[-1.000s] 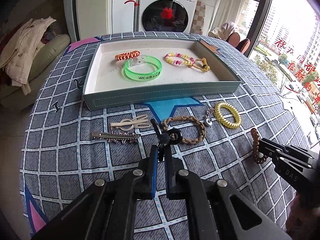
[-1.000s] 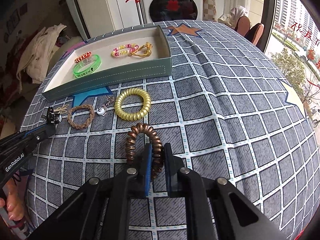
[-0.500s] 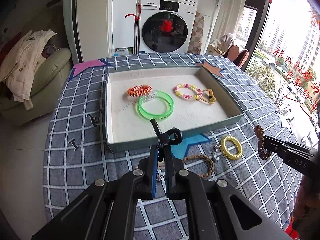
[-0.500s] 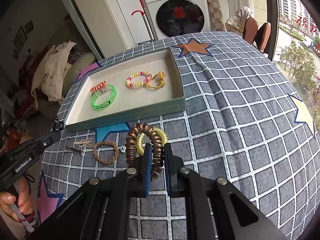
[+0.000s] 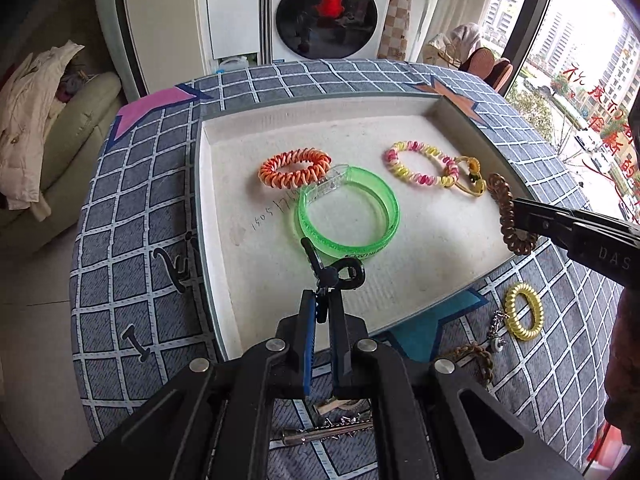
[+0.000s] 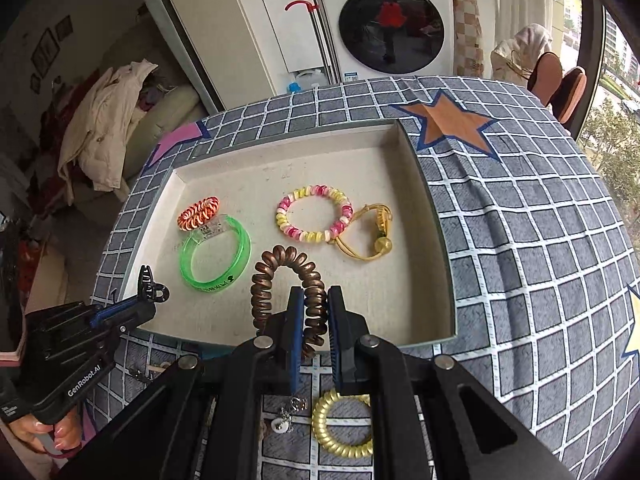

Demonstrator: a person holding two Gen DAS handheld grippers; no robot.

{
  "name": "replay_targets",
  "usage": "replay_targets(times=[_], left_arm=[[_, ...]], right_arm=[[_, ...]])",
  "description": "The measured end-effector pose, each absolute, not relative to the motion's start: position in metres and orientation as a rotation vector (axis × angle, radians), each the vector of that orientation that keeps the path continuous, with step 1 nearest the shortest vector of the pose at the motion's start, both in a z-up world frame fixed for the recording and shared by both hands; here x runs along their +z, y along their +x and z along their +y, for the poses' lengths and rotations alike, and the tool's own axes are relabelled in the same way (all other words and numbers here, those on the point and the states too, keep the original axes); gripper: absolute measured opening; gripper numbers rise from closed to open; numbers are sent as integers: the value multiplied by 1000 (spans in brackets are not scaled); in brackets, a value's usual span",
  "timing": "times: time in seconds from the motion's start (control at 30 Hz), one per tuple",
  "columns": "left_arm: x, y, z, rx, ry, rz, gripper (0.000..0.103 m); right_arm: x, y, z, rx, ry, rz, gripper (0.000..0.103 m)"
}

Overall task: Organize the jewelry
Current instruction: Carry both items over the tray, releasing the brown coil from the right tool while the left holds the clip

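Observation:
My left gripper [image 5: 323,300] is shut on a small black hair clip [image 5: 340,272], held over the near part of the grey-green tray [image 5: 208,240]. My right gripper [image 6: 314,300] is shut on a brown spiral hair tie [image 6: 280,268], hanging above the tray's near right part; the same brown tie [image 5: 508,216] shows at the right of the left wrist view. In the tray lie an orange spiral tie [image 5: 294,168], a green bangle [image 5: 348,216], a pink-yellow bracelet [image 5: 420,164] and a gold bracelet [image 6: 372,232].
On the checked tablecloth in front of the tray lie a yellow spiral tie [image 5: 522,316], a braided brown bracelet [image 5: 476,356], a small silver charm [image 5: 498,342] and metal hair clips [image 5: 328,432]. A washing machine [image 5: 328,12] and a sofa with clothes [image 5: 36,120] stand behind the table.
Both grippers have carried their items forward from the cloth to above the tray. The black clip and the brown tie now hang over the tray's floor.

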State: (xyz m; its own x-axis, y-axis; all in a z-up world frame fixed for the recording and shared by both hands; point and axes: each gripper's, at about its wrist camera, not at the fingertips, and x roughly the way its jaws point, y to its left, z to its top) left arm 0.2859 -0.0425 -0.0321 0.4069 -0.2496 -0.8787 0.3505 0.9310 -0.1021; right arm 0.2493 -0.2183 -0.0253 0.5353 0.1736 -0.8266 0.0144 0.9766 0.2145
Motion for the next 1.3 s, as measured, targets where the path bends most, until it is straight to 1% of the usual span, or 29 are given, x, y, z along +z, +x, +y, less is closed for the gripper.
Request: replay_targets(times=[0.17,0.4,0.6,0.63,0.7,0.73,0.77,0.8,0.93,1.03,1.3], left_arm=[[-49,304,-48,-363,124,1133,25],[-49,323,-65,-336,152,1081,25],[-50,320,-77,-320,175,1017,25],[-51,317,-77,-325,178,1012,25],[-50,314,-77,-321,183,1003,25],[-50,312,-76,-316,182,997,25],[-49,311,-75,-310,179,992,25],[-48,310,-74,-304,173,989,25],[-43,305,-68,-291,136,971,25],[-39,302,-67,-303,120,947,25],[-27,298,-72,-327,90,911,25]], right_arm=[[-49,274,-208,91,177,1064,13],[-62,297,-215,-9,109,1068,13],[-62,303,-223,-79,72,1056,13],[-63,302,-222,-78,63,1058,15],[-63,297,-221,-73,48,1050,26],[-62,295,-221,-70,48,1045,40],[-61,293,-221,-64,56,1040,51],[-59,291,-223,-57,70,1032,54],[-48,282,-230,-13,158,998,54],[-39,273,-234,3,216,969,57],[-25,245,-246,17,331,925,57]])
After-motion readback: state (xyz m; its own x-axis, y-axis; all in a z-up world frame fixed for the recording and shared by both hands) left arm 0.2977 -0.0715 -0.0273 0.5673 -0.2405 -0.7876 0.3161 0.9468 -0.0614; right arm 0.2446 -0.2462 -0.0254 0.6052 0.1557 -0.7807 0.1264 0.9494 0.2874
